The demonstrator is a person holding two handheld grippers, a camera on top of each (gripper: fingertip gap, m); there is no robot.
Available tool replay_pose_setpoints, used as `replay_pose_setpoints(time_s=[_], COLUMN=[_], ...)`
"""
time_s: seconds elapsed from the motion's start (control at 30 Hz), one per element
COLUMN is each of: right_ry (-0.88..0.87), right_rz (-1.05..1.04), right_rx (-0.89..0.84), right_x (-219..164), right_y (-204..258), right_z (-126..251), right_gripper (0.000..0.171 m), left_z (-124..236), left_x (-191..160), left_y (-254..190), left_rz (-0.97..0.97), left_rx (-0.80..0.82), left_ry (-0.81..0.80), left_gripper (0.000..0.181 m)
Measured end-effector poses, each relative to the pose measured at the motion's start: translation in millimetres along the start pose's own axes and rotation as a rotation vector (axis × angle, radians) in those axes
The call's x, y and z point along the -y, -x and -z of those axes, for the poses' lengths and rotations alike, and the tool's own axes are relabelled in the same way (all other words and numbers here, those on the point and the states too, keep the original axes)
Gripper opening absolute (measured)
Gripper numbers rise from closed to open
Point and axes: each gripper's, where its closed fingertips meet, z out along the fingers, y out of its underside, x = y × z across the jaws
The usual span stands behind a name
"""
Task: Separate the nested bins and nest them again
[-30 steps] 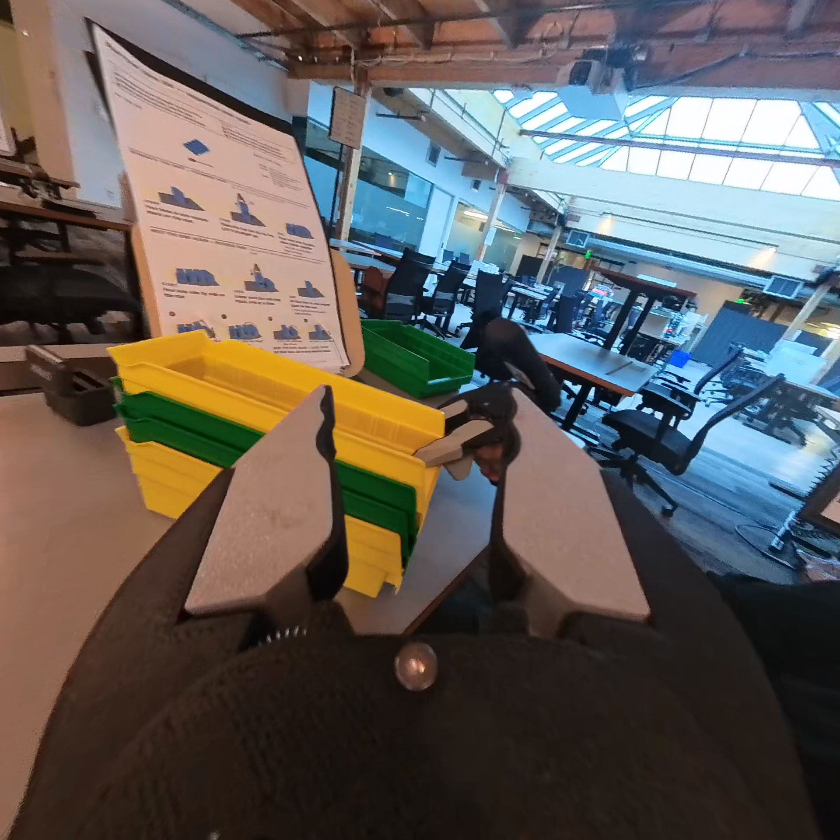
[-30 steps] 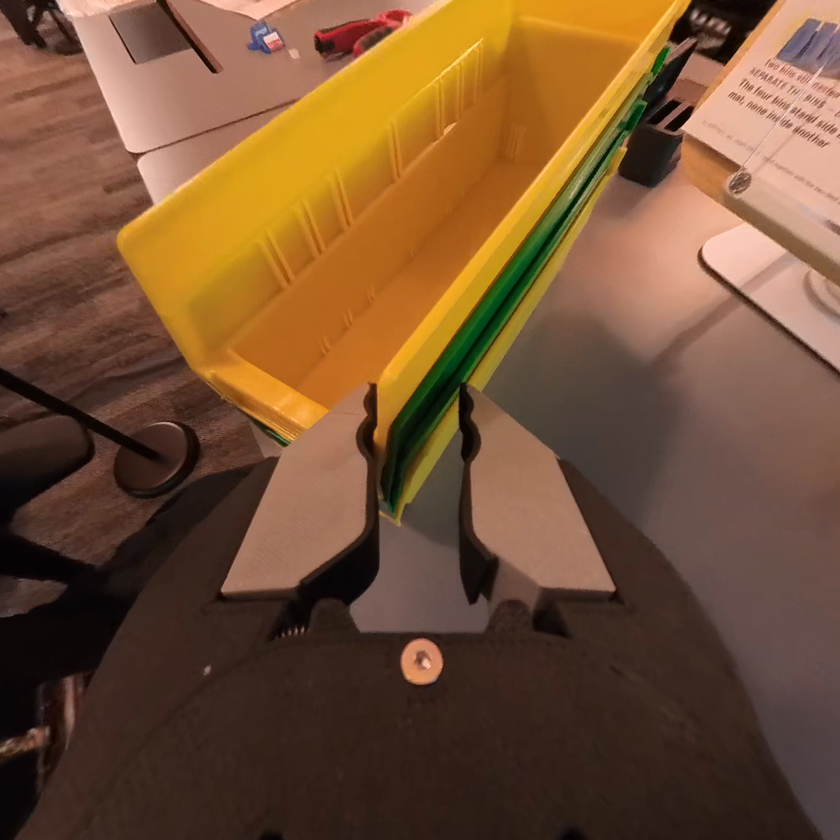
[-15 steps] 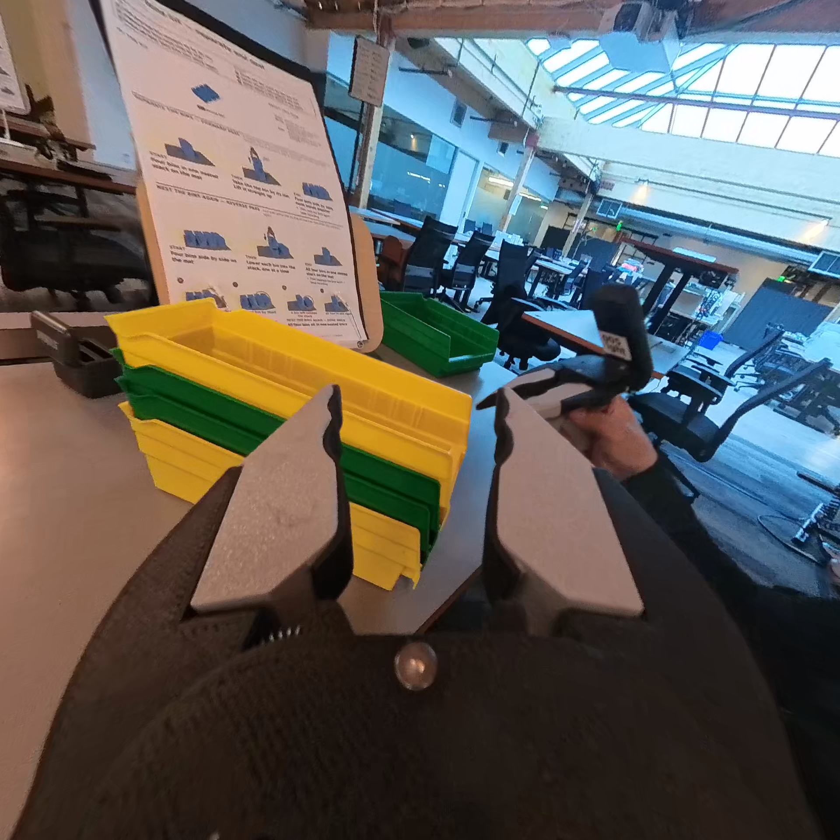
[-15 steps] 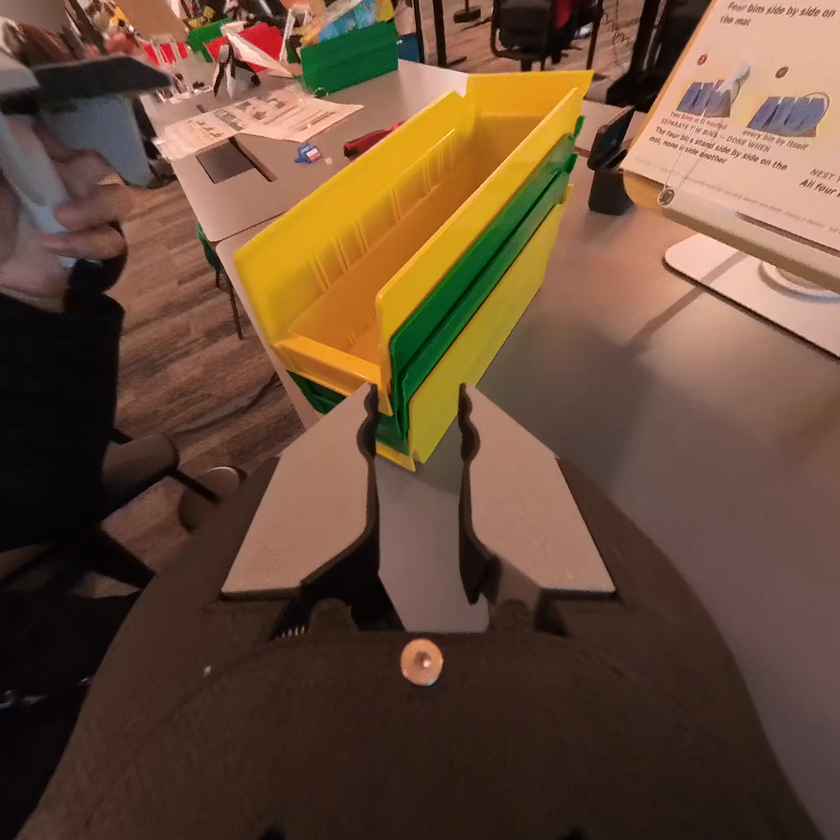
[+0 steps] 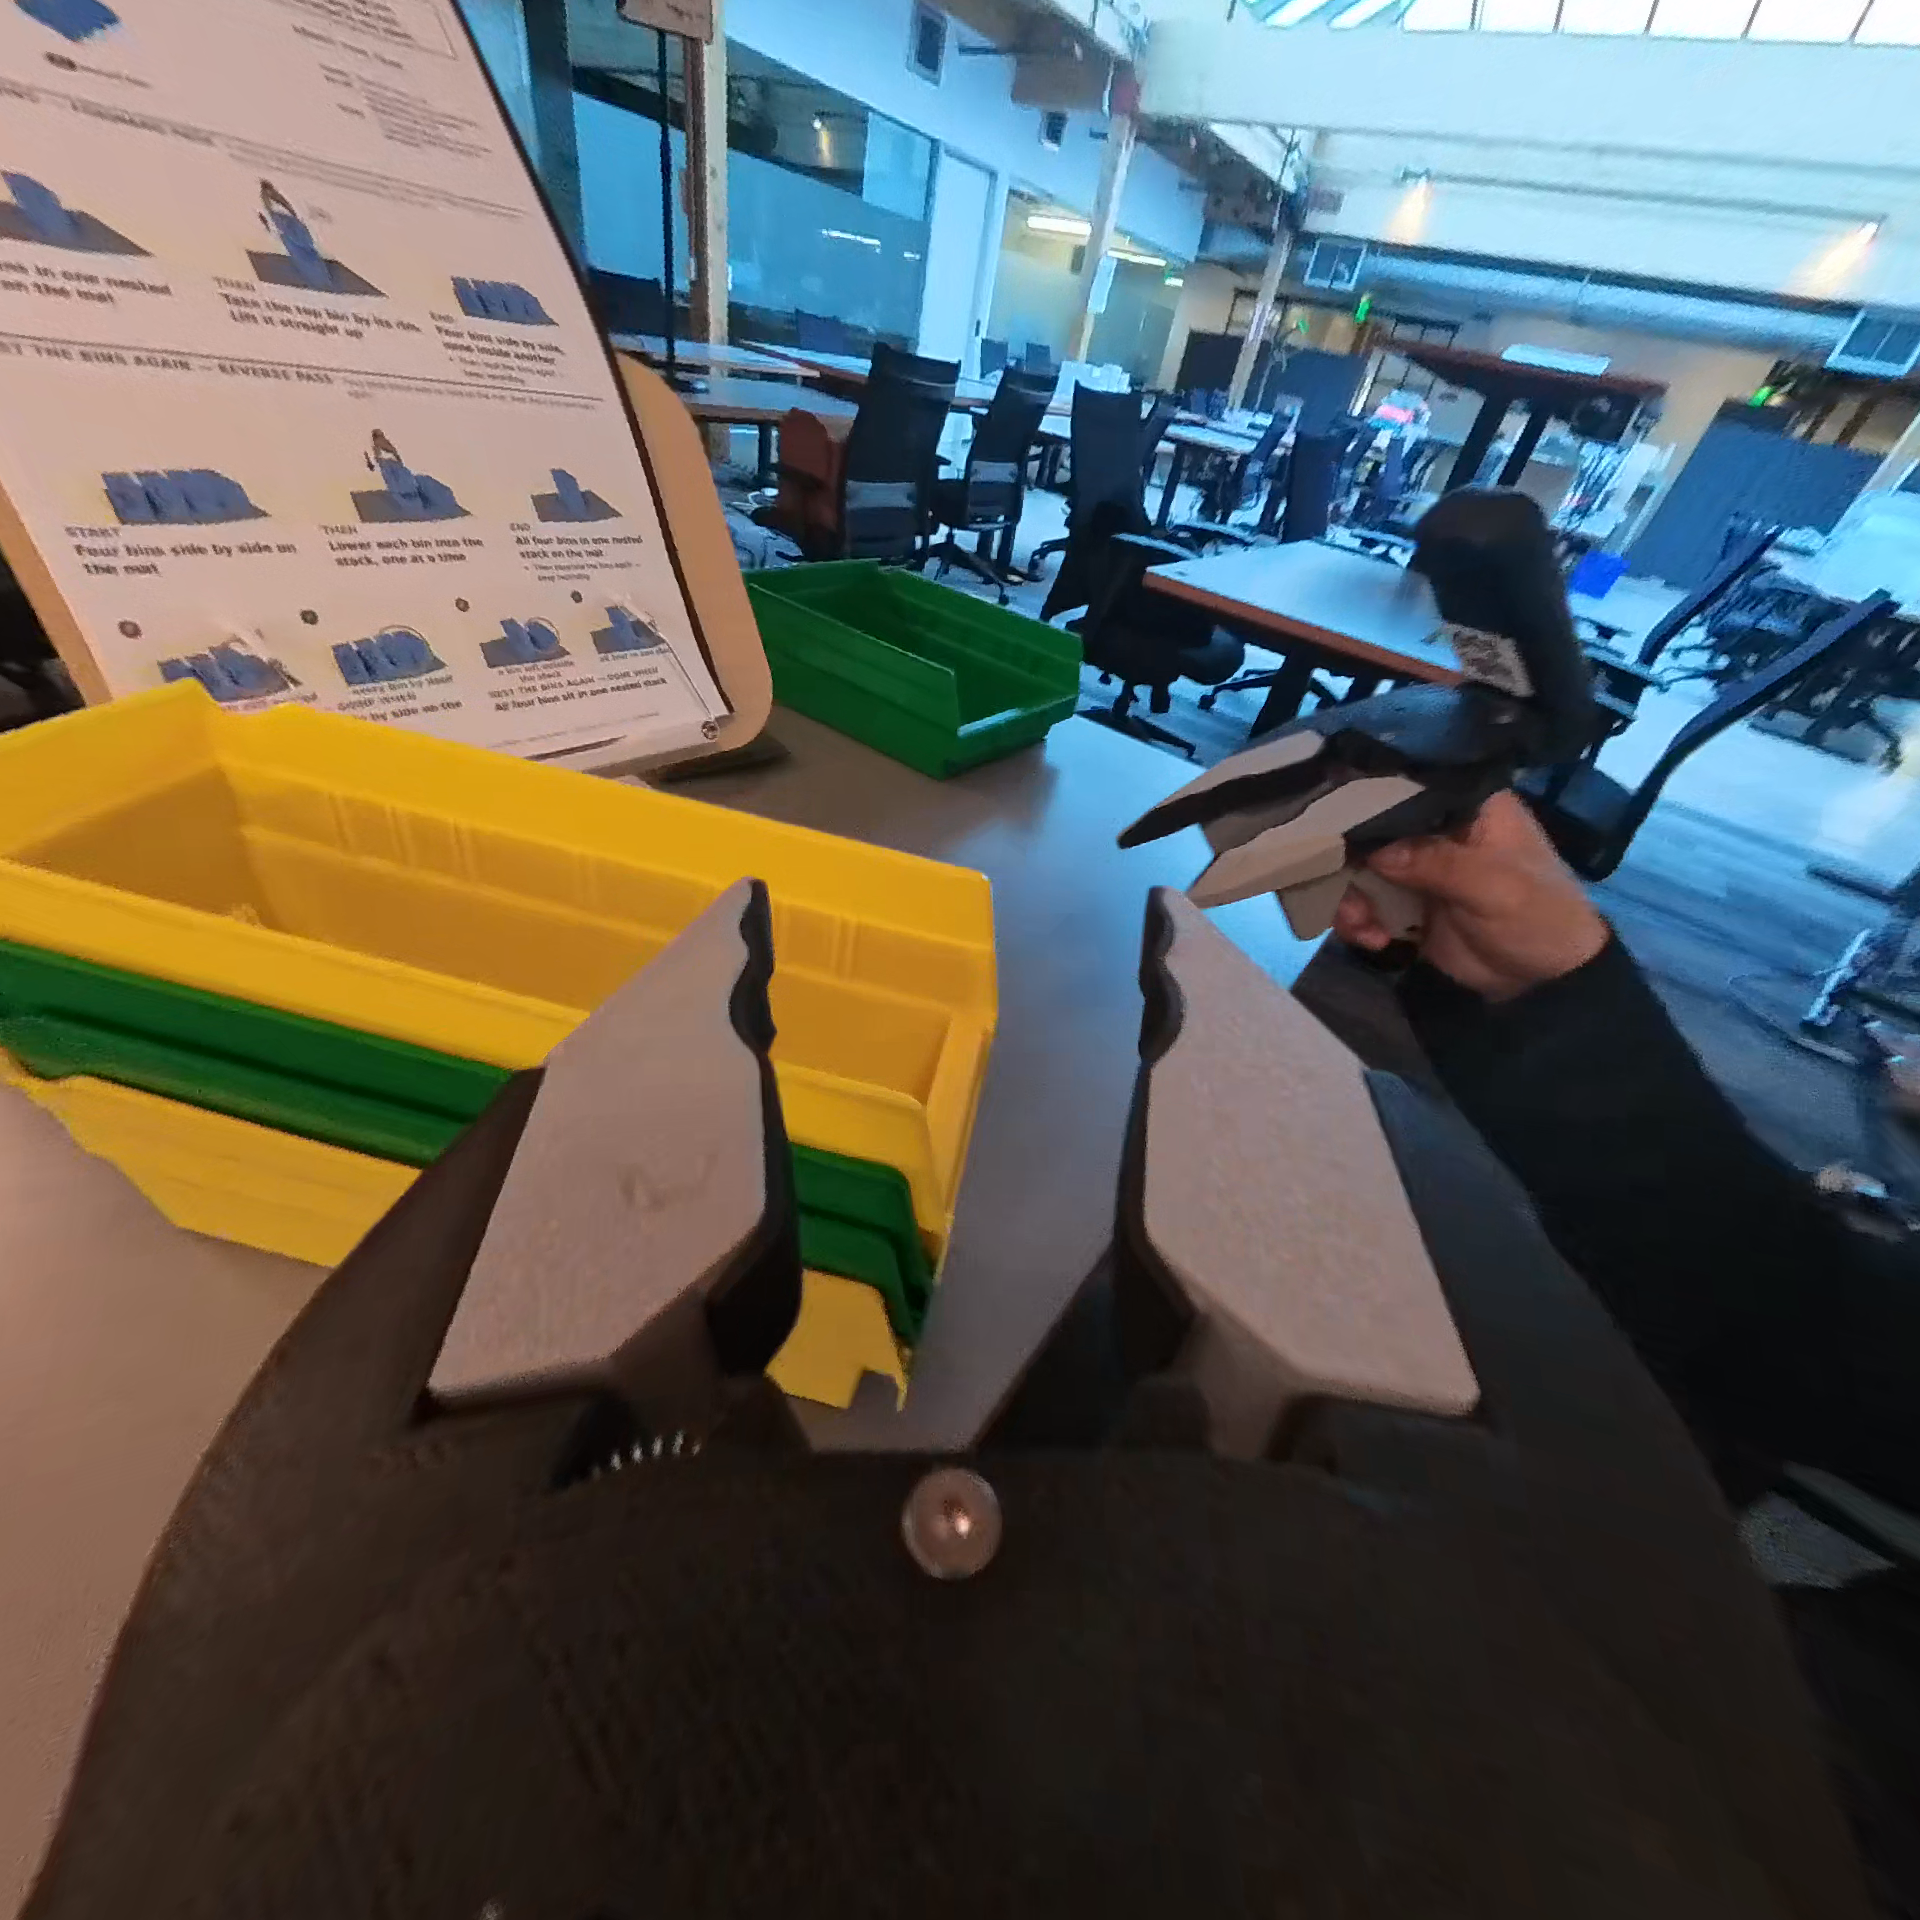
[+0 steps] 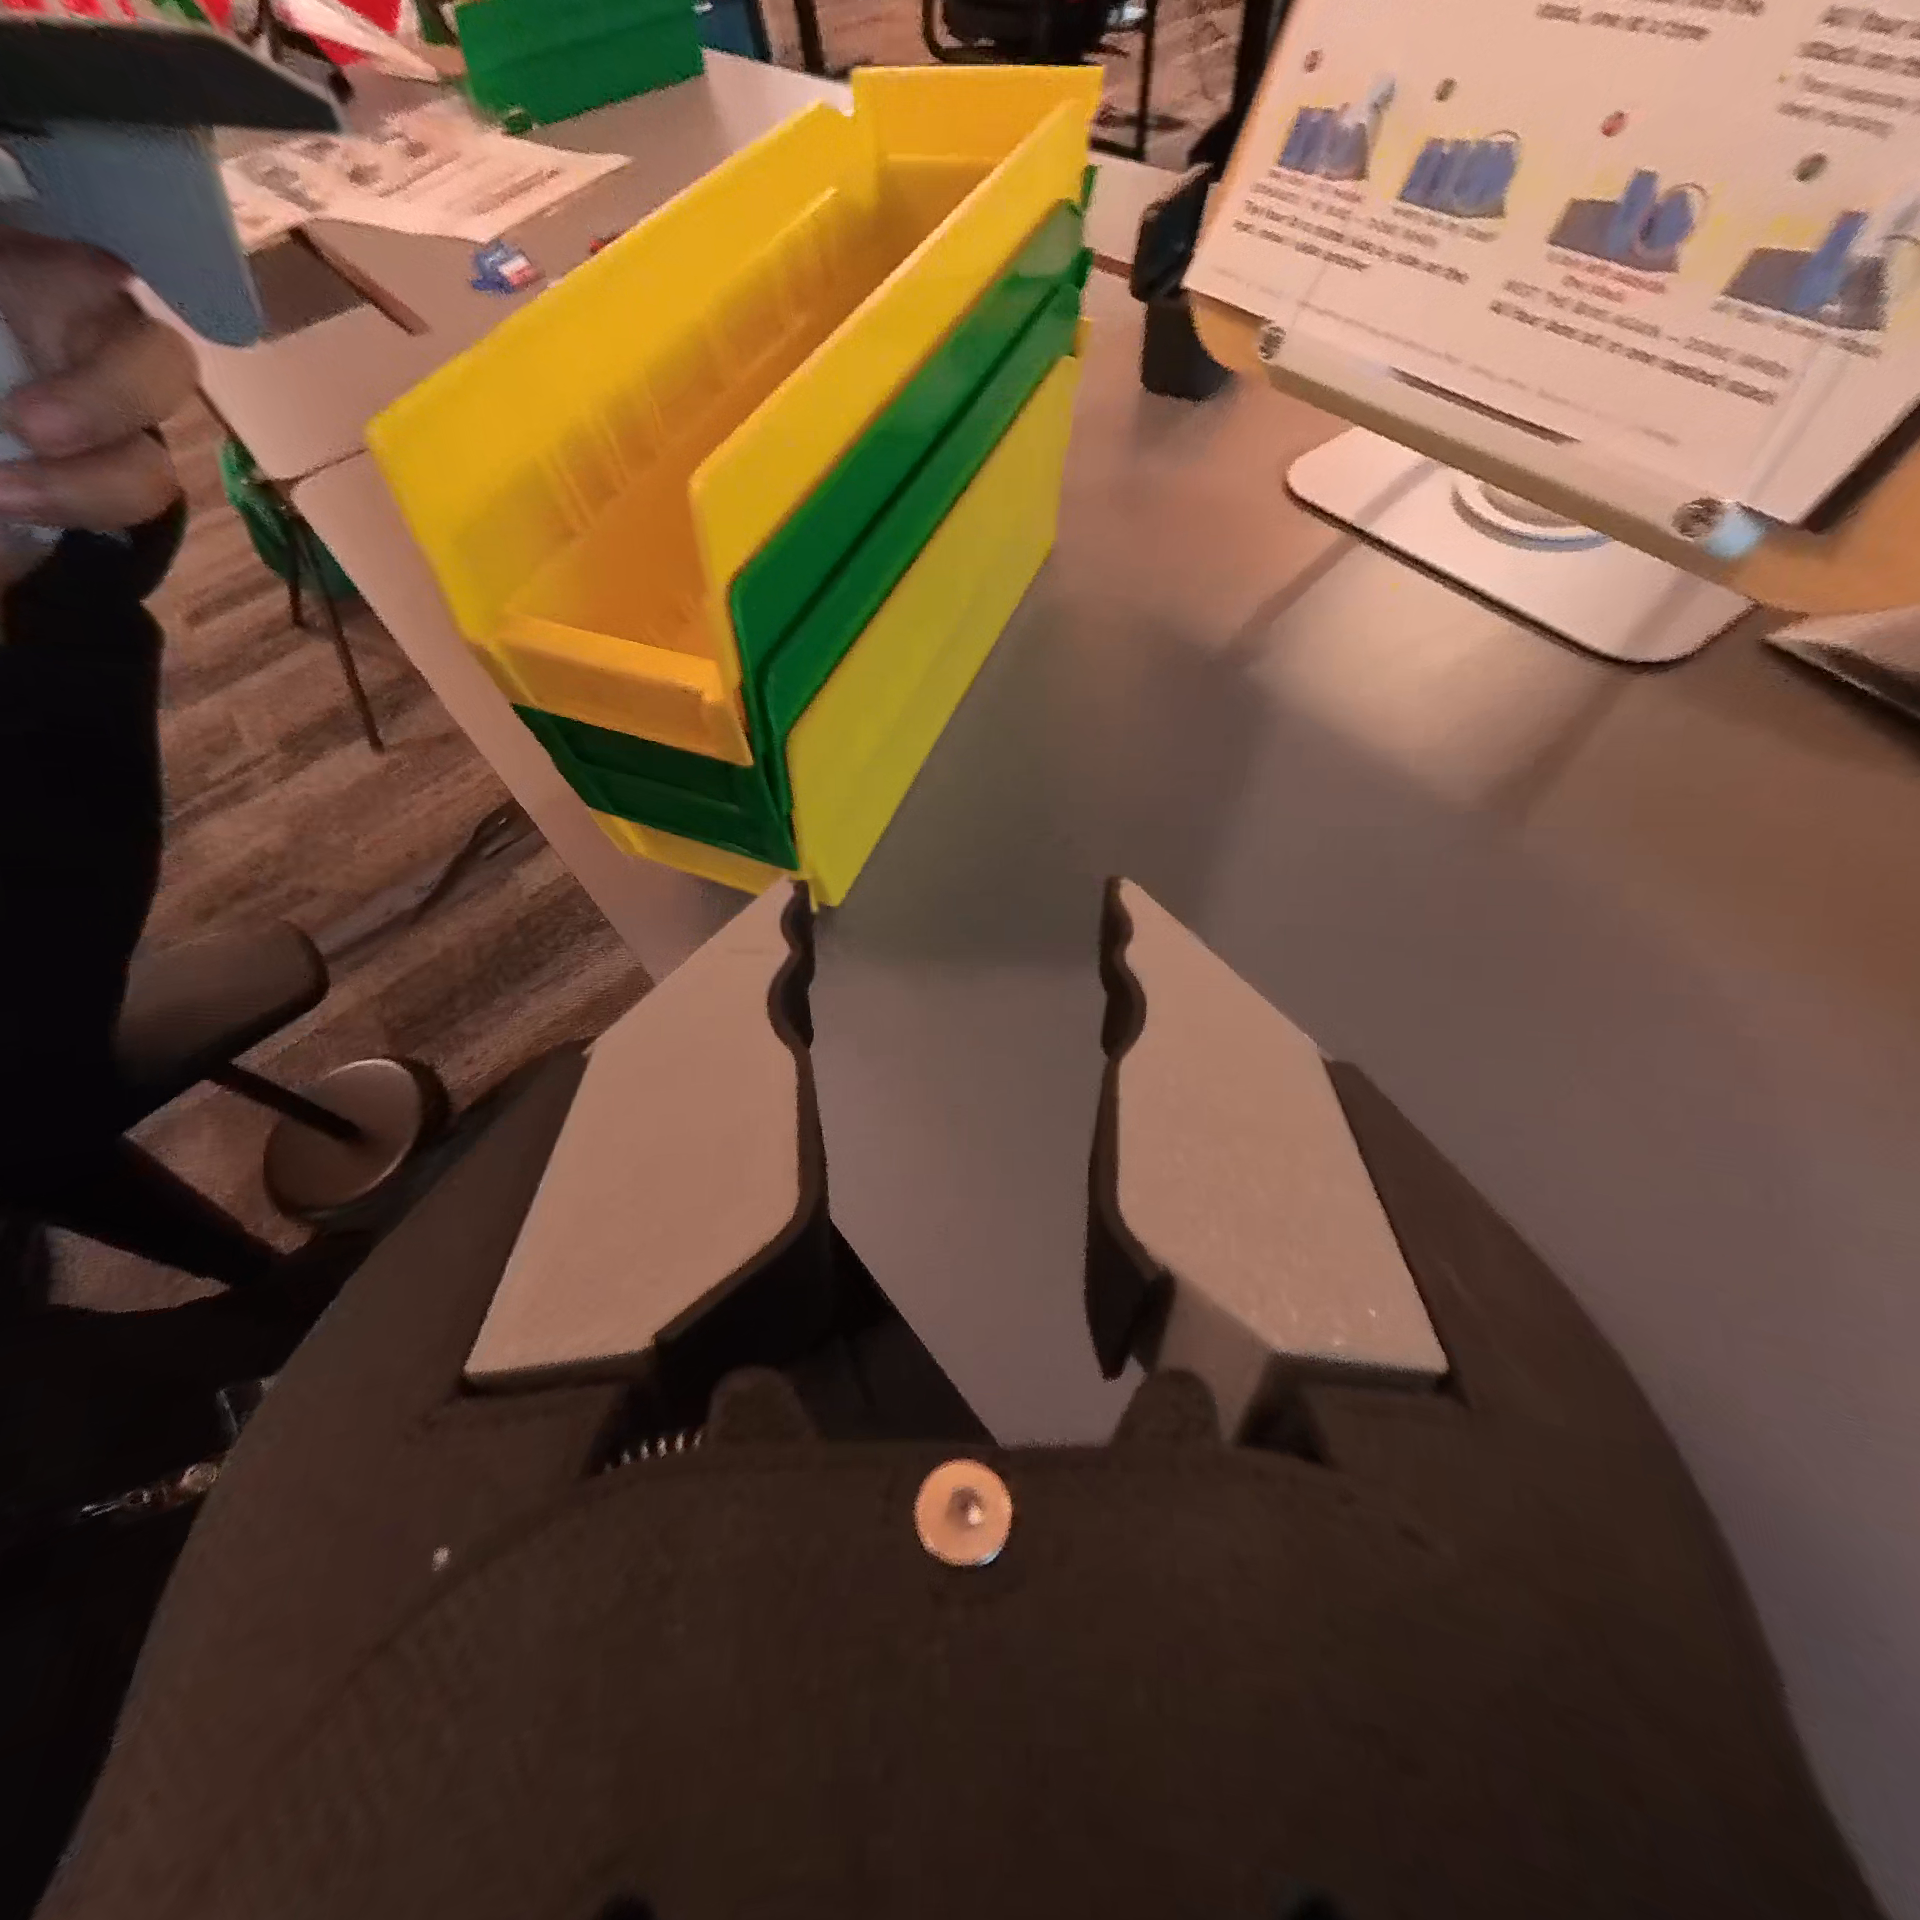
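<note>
A stack of nested bins stands on the grey table (image 5: pixel 1049 831): a yellow bin (image 5: pixel 499 894) on top, two green bins (image 5: pixel 239 1049) under it and a yellow one at the bottom. My left gripper (image 5: pixel 951 956) is open and empty, with its left finger in front of the stack's near right corner. My right gripper (image 6: pixel 956 945) is open and empty, just short of the stack's (image 6: pixel 883 436) near corner and not touching it. The right gripper also shows farther off in the left wrist view (image 5: pixel 1205 842), held in a hand.
An instruction board on a stand (image 5: pixel 312 364) rises behind the stack, also in the right wrist view (image 6: pixel 1558 208). A separate green bin (image 5: pixel 914 665) lies beyond it. A small black holder (image 6: pixel 1174 301) stands by the stack's far end. The table edge and floor lie left of the stack (image 6: pixel 343 831).
My right gripper has drawn back from the stack's side walls, which it straddled a second ago, and its jaws have opened wider. My left gripper has moved closer to the stack's corner.
</note>
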Motion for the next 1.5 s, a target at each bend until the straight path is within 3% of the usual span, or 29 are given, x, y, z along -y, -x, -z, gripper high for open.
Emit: replay_pose_setpoints(time_s=[0.37,0.63,1.0,1.5], right_ry=[-0.02,-0.046,-0.06,-0.066], right_rz=[-0.046,-0.036,-0.012,-0.025], right_rx=[-0.12,-0.142,-0.111,-0.116], right_x=[-12.1,-4.8,2.8,1.4], right_y=[-27.6,-23.4,-14.5,-20.4], right_z=[36.2,49.0,43.6,46.0], right_gripper=[0.053,0.052,0.051,0.051], left_z=[-55.0,-47.8,-16.2,-31.5], left_x=[-32.4,-53.9,-27.5,-38.3], left_y=[6.3,34.0,28.9,25.2], left_rz=[-0.194,-0.266,-0.253,-0.248], left_rx=[0.076,0.218,0.237,0.212], left_ry=[0.178,0.293,0.182,0.21], left_gripper=[0.067,0.068,0.065,0.064])
